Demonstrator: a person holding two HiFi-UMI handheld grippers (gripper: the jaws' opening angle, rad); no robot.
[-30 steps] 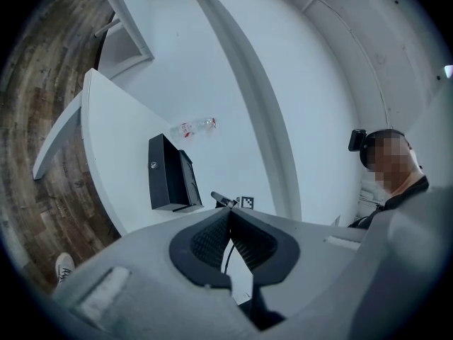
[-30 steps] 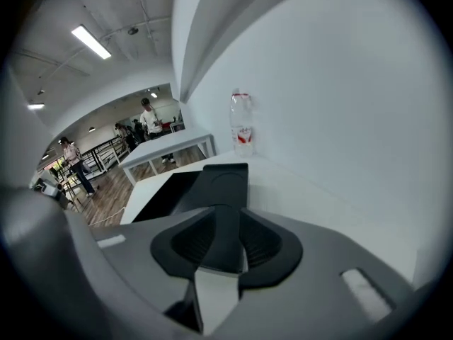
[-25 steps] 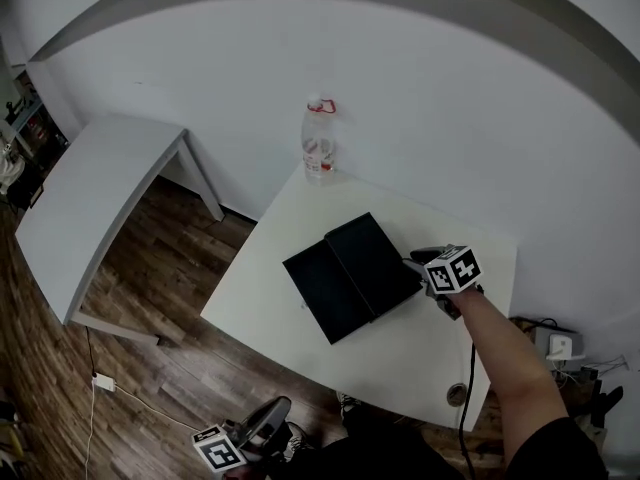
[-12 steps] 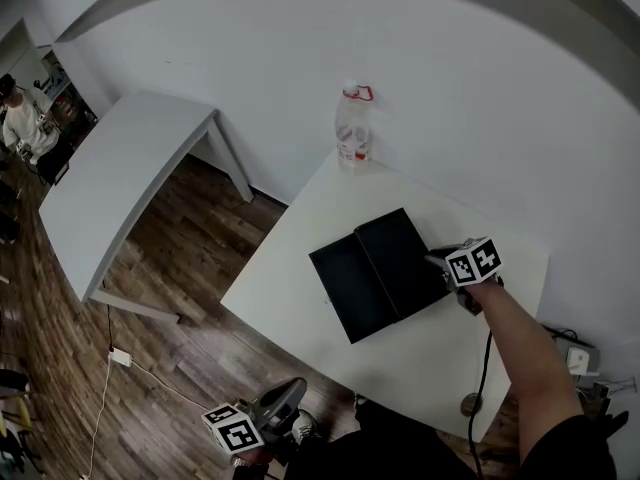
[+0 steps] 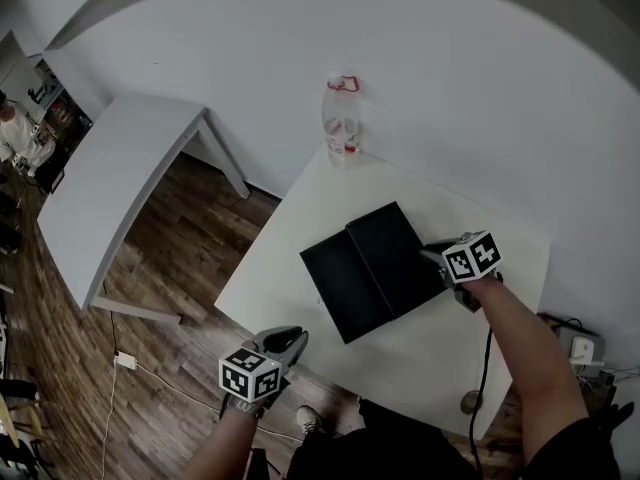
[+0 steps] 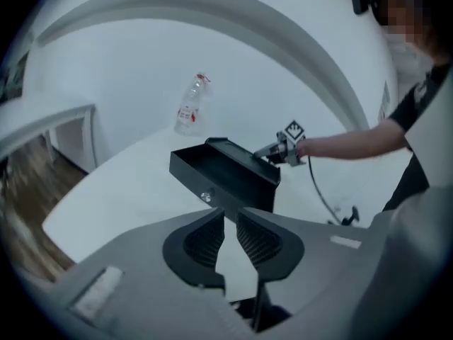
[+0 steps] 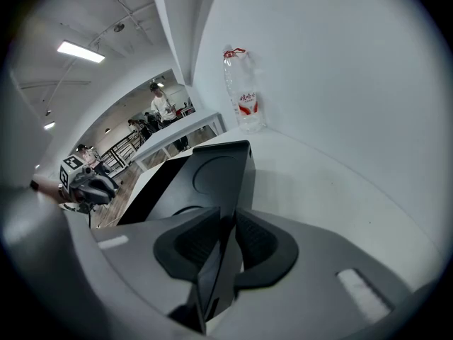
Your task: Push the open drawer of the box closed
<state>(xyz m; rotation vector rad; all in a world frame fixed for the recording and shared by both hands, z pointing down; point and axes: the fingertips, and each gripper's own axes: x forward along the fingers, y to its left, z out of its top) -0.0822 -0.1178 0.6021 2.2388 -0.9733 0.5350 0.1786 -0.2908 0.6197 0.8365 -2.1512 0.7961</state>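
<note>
**Black box braced, drawer not yet pushed**

The box sits near the middle of the white desk, well clear of the plastic bottle that stands at the far corner against the wall. Its drawer is pulled right out toward the desk's near-left edge, with the small knob on its front facing that way.

I have the right gripper at the back of the box, on the side toward the desk's right corner. Its fingers have just been closing, and the box's rear corner stands between them, clamped. I read this as the anchor. The box looks light, and a shove on the drawer would likely slide the whole thing across the smooth top unless something holds the back.

The left gripper hangs just off the near-left edge, aimed along the desk at the drawer front. Its fingers are narrow, only a slim gap between them, and they hold nothing. That suits a push, since near-closed tips make a blunt nose.

The next move, as I judge it, is to bring the left tips squarely onto the drawer front beside the knob and press straight toward the right gripper. An off-centre push could jam the drawer in its rails.
</note>
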